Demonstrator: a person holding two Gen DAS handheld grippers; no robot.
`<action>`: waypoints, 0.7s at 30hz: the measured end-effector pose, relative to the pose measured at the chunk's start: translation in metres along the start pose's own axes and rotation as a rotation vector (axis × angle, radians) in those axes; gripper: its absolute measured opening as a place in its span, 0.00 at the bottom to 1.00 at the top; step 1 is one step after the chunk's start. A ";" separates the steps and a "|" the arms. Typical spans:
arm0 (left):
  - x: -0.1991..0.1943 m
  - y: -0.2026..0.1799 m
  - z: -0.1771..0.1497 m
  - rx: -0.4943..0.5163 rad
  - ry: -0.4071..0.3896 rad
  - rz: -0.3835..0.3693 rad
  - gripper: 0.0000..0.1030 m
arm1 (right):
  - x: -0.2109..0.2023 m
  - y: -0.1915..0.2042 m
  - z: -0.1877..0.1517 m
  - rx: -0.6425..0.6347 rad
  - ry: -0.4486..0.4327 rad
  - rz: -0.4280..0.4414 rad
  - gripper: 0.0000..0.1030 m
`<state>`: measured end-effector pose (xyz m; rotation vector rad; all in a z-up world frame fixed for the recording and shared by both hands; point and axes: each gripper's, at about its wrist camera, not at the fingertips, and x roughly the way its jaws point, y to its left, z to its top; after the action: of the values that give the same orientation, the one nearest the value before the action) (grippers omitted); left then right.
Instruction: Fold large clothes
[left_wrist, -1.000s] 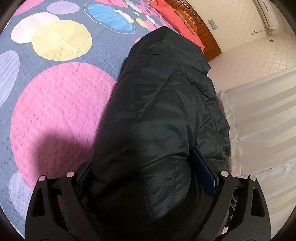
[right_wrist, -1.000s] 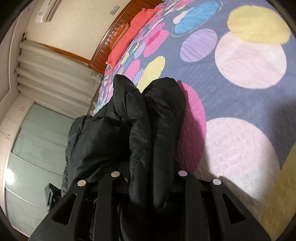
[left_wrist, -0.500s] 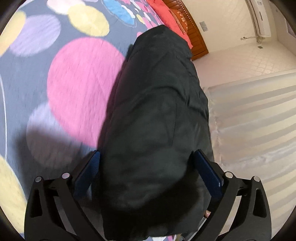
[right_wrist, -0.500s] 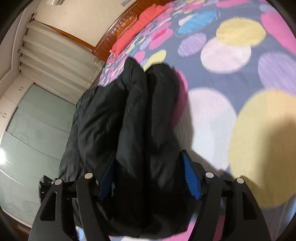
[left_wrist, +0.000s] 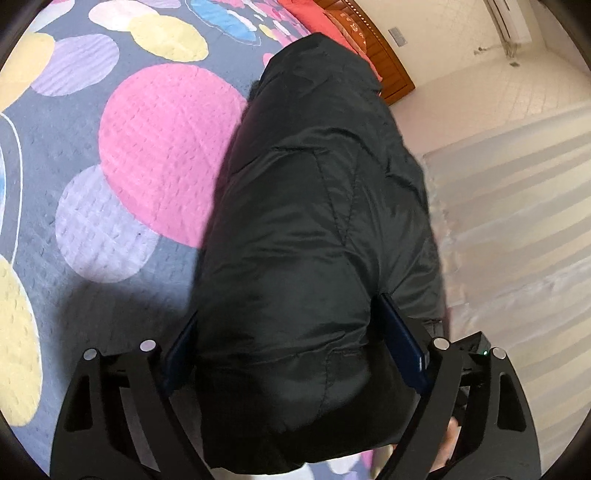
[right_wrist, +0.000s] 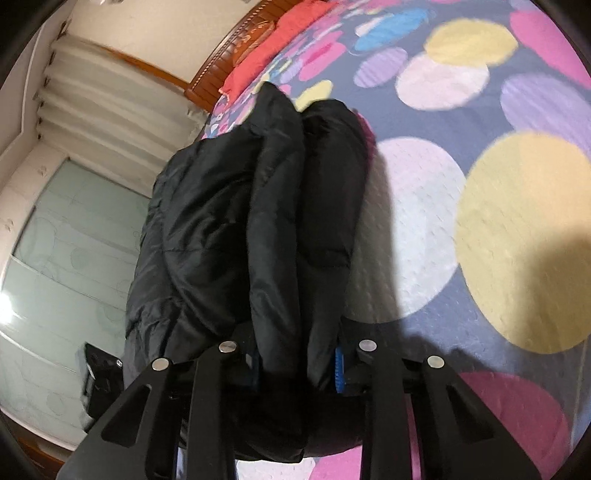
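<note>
Both grippers carrying the black puffer jacket (left_wrist: 310, 229) over the bed.
Since 0.5 s ago right gripper (right_wrist: 299, 369) narrowed, fingers now clamped on two bunched folds; left gripper (left_wrist: 295, 354) fingers wide, straddling the bulk. Jacket hangs above the polka-dot bedspread (left_wrist: 155, 147); fold apparently unfinished.

The black jacket (left_wrist: 314, 229) hides both grippers' inner jaws; its lower end is cropped.
</note>
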<state>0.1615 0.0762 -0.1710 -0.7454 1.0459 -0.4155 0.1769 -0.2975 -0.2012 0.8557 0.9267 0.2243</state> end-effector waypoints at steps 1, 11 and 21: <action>0.000 0.000 0.000 0.004 -0.002 0.002 0.85 | 0.001 -0.001 0.002 0.005 0.001 0.005 0.27; 0.010 -0.003 0.003 0.052 -0.023 0.040 0.92 | -0.002 -0.013 -0.003 0.008 -0.008 0.008 0.35; 0.008 0.002 0.004 0.055 -0.021 0.035 0.98 | -0.010 -0.022 -0.011 0.037 -0.042 -0.004 0.48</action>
<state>0.1687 0.0739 -0.1768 -0.6799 1.0222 -0.4040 0.1583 -0.3115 -0.2142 0.8895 0.8950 0.1856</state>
